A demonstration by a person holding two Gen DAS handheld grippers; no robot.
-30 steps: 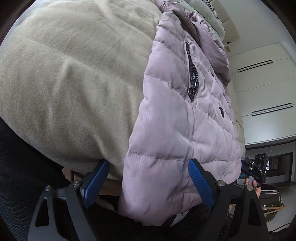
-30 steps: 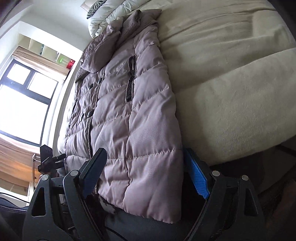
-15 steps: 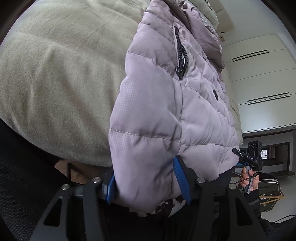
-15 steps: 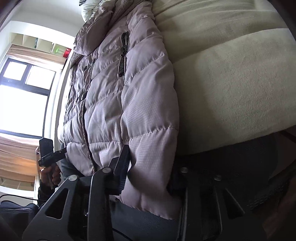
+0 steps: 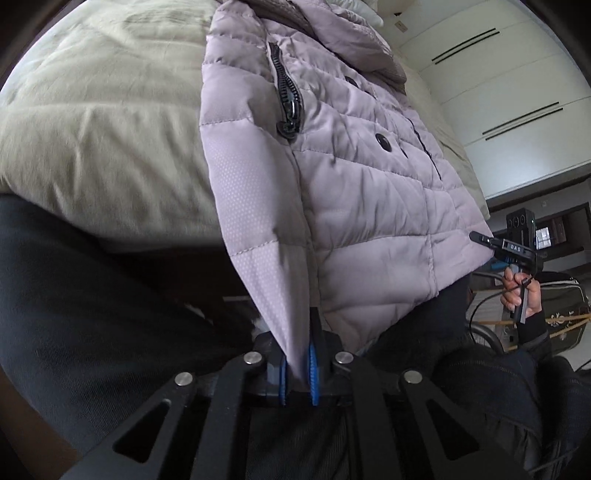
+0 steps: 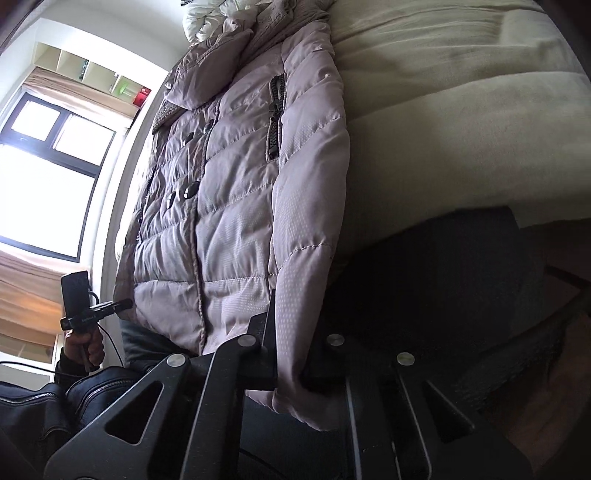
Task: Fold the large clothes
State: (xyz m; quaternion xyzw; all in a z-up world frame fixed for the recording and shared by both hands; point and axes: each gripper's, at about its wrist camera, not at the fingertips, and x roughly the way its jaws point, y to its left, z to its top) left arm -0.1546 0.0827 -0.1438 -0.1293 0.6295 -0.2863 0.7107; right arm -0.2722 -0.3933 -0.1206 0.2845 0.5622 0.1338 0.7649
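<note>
A pale lilac quilted puffer jacket (image 5: 362, 177) lies front up on a beige bed (image 5: 96, 140), its hem hanging over the near edge. It has dark snaps and zipped pockets. My left gripper (image 5: 298, 354) is shut on one bottom corner of the hem. My right gripper (image 6: 295, 354) is shut on the other bottom corner of the jacket (image 6: 229, 192). Each gripper shows in the other's view at the far hem corner: the right one in the left wrist view (image 5: 484, 240), the left one in the right wrist view (image 6: 122, 304).
The bed (image 6: 461, 110) stretches away from me, with white pillows (image 6: 214, 18) at its head. A window (image 6: 48, 166) with curtains is on one side, white cupboards (image 5: 517, 110) on the other. Dark bags (image 6: 55, 406) and cables lie on the floor.
Both grippers have gone from open around the hem corners to shut on them. The jacket's hem is now pinched and pulled up slightly at both corners.
</note>
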